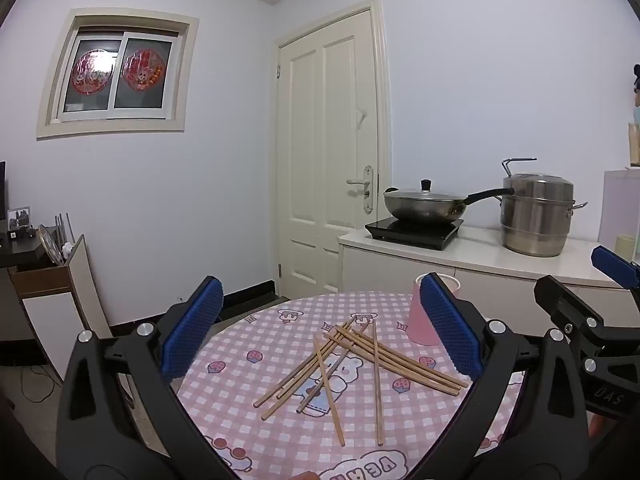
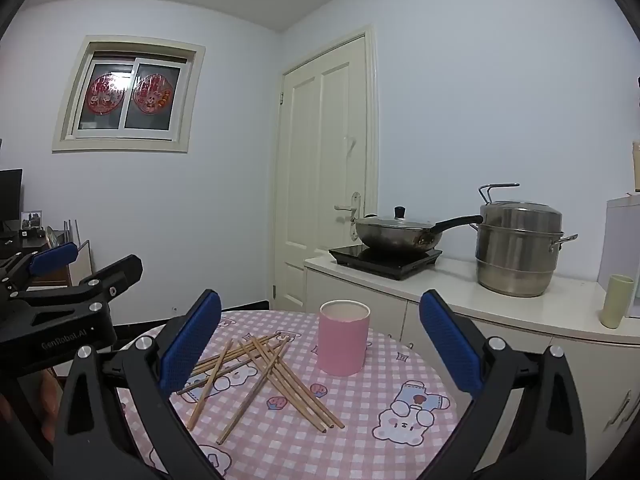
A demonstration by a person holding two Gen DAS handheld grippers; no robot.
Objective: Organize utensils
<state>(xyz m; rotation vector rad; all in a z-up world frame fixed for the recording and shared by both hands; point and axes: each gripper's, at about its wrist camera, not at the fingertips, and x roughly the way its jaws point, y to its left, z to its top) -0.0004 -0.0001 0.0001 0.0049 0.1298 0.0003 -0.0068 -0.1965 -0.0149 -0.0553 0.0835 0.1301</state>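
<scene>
wooden chopsticks (image 1: 352, 364) lie scattered on the checked tablecloth (image 2: 360, 432) beside a pink cup (image 2: 343, 338), ahead of the left gripper (image 1: 320, 328) and right gripper (image 2: 320, 340), both spread wide and empty.

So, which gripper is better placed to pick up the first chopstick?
Probably the left gripper: the chopsticks lie between its open fingers. The right gripper faces the pink cup.

1. Left wrist view: low over the near edge of the surface (image 1: 248, 344), facing the door (image 1: 328, 152).
2. Right wrist view: alongside to the right, same heading.
3. Shared: chopsticks (image 1: 352, 364), pink cup (image 2: 343, 338), door, window (image 2: 128, 96).
</scene>
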